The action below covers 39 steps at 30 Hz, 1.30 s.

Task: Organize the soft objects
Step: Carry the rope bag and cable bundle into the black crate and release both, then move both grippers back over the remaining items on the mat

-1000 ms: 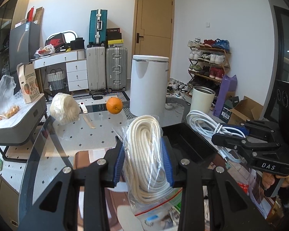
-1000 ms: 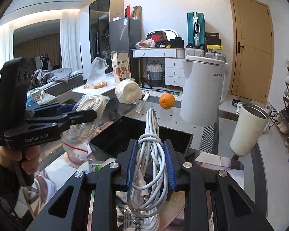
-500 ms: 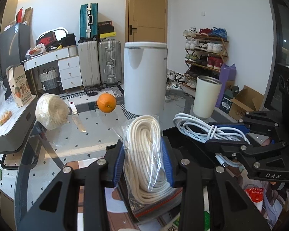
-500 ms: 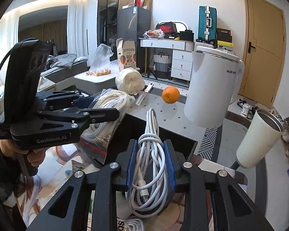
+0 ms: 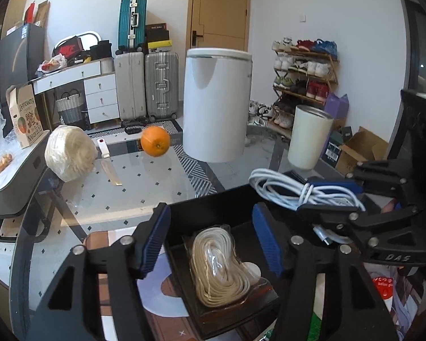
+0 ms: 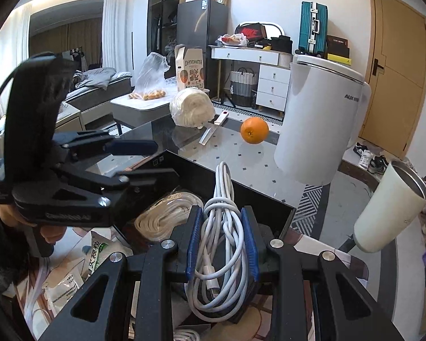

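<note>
A bag of coiled cream rope [image 5: 221, 267] lies in the black tray [image 5: 213, 201]. My left gripper [image 5: 210, 213] hangs over it with its jaws opening, and the blue pads stand clear of the bag on both sides. From the right wrist view, the rope bag [image 6: 162, 213] rests in the tray [image 6: 252, 196] under the left gripper [image 6: 164, 159]. My right gripper [image 6: 221, 213] is shut on a bundle of white cable [image 6: 223, 187], held above the tray's right part. That cable [image 5: 272, 187] and the right gripper [image 5: 306, 193] also show at the right of the left wrist view.
On the glass table [image 5: 127, 187] beyond the tray stand a tall white appliance [image 5: 217, 105], a white tumbler [image 5: 309, 137], an orange [image 5: 155, 141], a knife [image 5: 109, 164] and a ball of cream rope [image 5: 69, 153]. Printed packets [image 6: 96, 253] lie near the tray's front left.
The left jaws spread and let go of the bagged rope, which now lies in the tray. Both grippers came forward and lower over the tray; the right one kept the cable.
</note>
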Motion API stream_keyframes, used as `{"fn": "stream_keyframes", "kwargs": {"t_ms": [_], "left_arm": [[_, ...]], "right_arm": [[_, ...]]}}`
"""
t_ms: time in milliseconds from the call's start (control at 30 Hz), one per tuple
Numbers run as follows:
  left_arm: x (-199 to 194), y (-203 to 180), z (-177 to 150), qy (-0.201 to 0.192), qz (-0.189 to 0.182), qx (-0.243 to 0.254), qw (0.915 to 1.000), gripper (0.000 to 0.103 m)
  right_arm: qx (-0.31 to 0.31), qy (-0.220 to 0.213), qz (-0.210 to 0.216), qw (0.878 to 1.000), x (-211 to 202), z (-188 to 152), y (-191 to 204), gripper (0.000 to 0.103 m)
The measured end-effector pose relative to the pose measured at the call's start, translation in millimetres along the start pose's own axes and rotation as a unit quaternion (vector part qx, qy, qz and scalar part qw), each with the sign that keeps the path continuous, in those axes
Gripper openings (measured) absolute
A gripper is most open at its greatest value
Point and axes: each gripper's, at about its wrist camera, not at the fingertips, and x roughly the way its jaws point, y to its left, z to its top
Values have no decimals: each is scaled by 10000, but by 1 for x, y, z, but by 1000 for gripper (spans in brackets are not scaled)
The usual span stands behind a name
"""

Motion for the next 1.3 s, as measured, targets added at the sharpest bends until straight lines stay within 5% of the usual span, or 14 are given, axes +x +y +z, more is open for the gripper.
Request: {"fn": "stream_keyframes", "kwargs": {"t_ms": [67, 200, 667, 800, 900, 967, 1300], "left_arm": [[-3, 2, 0, -58, 60, -39, 10000, 81], [-16, 6, -3, -243, 201, -183, 9993, 97], [-44, 14, -18, -356, 379, -357, 9980, 97], [-49, 14, -22, -344, 379, -422, 9978, 97], [-54, 13, -25, -367, 392, -466, 9975, 97], [-58, 11, -26, -373, 420, -477, 9973, 98], [-82, -1, -47, -312, 613, -452, 9966, 103]], "right_arm": [[-30, 11, 20, 10000, 2, 0, 1, 28], [-144, 41, 55, 9999, 5, 3, 4, 28], [-1250, 205, 11, 9919, 21, 6, 23, 29], [-1380, 348, -180, 9897, 23, 4, 23, 54], [-1253, 316, -416, 9907, 13, 0, 17, 59], [-1103, 362, -571, 9916, 6, -4, 14, 81], [308, 103, -304, 9990, -47, -25, 12, 102]]}}
